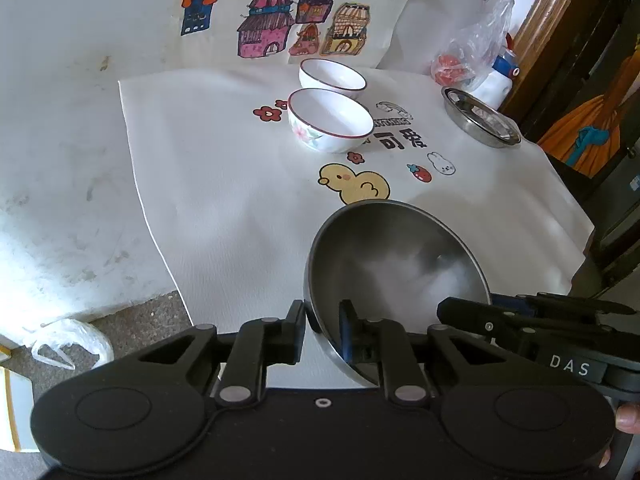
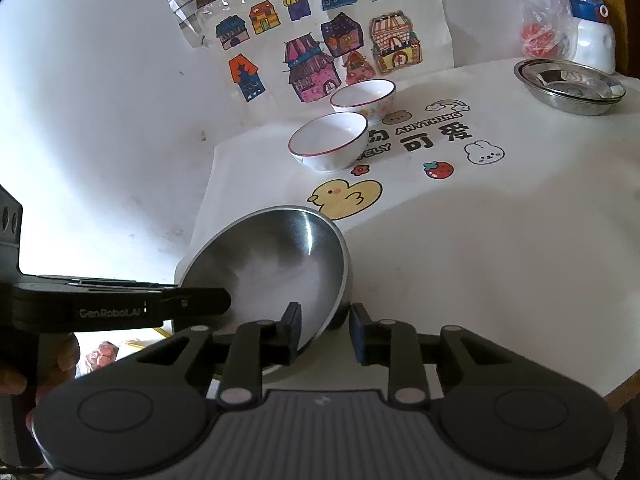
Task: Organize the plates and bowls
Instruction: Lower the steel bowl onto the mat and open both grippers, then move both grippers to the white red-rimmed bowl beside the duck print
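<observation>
My left claw and right claw each pinch opposite rims of the steel bowl, tilted at the table's near edge, china bowls straight ahead beyond it.

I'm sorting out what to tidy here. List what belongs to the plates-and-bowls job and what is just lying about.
Belongs to the job:
- steel bowl, tilted, its rim between the fingers of both the left gripper and the right gripper
- two white bowls
- steel plate

Just lying about:
- plastic bag
- white snowman-like figure
- house drawings
</observation>
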`<state>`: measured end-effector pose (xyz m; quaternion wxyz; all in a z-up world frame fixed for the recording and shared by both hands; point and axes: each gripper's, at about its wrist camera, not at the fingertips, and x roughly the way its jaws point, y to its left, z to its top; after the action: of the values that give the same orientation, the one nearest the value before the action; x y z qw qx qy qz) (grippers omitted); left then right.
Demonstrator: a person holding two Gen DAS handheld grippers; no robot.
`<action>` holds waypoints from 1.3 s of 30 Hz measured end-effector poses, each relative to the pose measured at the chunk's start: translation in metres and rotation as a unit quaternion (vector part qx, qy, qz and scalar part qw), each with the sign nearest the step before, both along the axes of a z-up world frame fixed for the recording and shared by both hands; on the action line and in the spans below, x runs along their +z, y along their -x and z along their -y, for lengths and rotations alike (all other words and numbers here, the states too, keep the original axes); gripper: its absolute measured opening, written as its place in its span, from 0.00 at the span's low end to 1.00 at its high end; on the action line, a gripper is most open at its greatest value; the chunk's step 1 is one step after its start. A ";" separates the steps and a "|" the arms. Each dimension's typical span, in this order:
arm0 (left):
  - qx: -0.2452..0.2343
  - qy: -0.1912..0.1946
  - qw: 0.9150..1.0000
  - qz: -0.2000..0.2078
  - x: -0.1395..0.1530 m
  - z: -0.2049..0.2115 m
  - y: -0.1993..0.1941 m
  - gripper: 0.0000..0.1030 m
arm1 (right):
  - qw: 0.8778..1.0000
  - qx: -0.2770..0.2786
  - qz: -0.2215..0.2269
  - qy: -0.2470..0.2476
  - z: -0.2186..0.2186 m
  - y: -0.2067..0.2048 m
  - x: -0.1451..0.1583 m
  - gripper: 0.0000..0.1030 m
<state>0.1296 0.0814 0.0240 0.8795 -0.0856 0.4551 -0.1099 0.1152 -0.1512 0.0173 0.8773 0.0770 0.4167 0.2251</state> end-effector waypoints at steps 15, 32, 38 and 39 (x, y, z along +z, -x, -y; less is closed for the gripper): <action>-0.006 -0.022 0.999 0.039 0.014 -0.003 -0.005 0.62 | 1.000 -0.011 0.018 -0.008 0.019 -0.010 0.002 0.70; 0.081 0.027 0.993 0.075 0.029 -0.037 -0.091 0.99 | 0.992 -0.098 0.040 -0.073 0.039 -0.090 0.020 1.00; 0.097 0.040 0.993 0.057 0.014 -0.035 -0.138 0.99 | 0.992 -0.103 0.034 -0.061 0.017 -0.137 0.012 1.00; 0.099 0.039 0.993 0.054 0.011 -0.035 -0.145 0.99 | 0.993 -0.101 0.033 -0.057 0.013 -0.144 0.010 1.00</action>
<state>0.2747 0.1165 0.0348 0.9053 -0.1587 0.3914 -0.0448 0.2589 -0.1644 0.0270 0.9029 0.1611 0.3644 0.1616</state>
